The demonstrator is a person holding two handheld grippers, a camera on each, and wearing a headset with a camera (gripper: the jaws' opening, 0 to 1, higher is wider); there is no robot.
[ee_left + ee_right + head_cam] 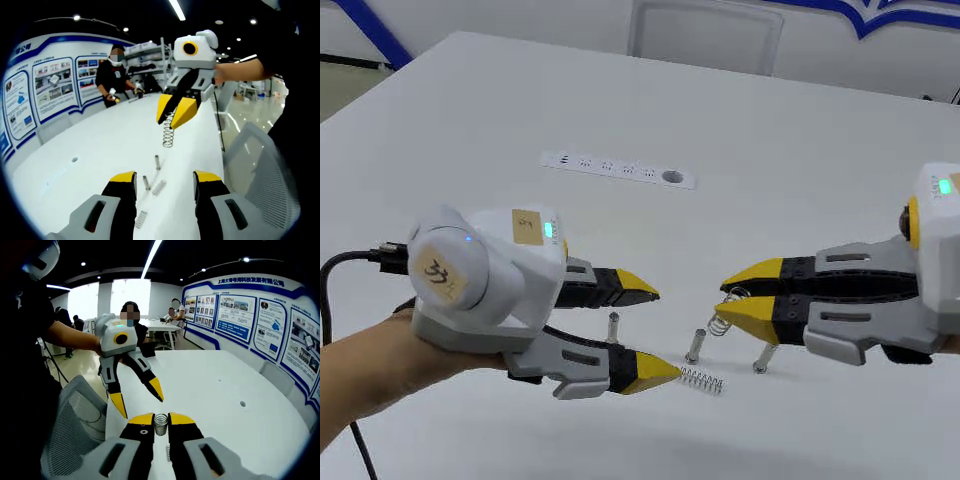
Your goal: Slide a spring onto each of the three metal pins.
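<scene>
Three short metal pins stand on the white table: one point(612, 327) on the left, one point(696, 345) in the middle, one point(763, 358) on the right. My right gripper point(721, 294) is shut on a spring point(724, 321) that hangs just above and between the middle and right pins. The right gripper view shows that spring point(160, 424) pinched between the yellow tips. My left gripper point(667, 333) is open with nothing in it, its jaws straddling the left pin. A loose spring point(701, 380) lies by its lower tip. Another spring point(141, 219) lies nearer.
A white power strip point(617, 169) lies flat farther back on the table point(800, 140). A chair point(705, 35) stands behind the far edge. A black cable point(340, 300) trails from the left gripper. People stand in the room beyond.
</scene>
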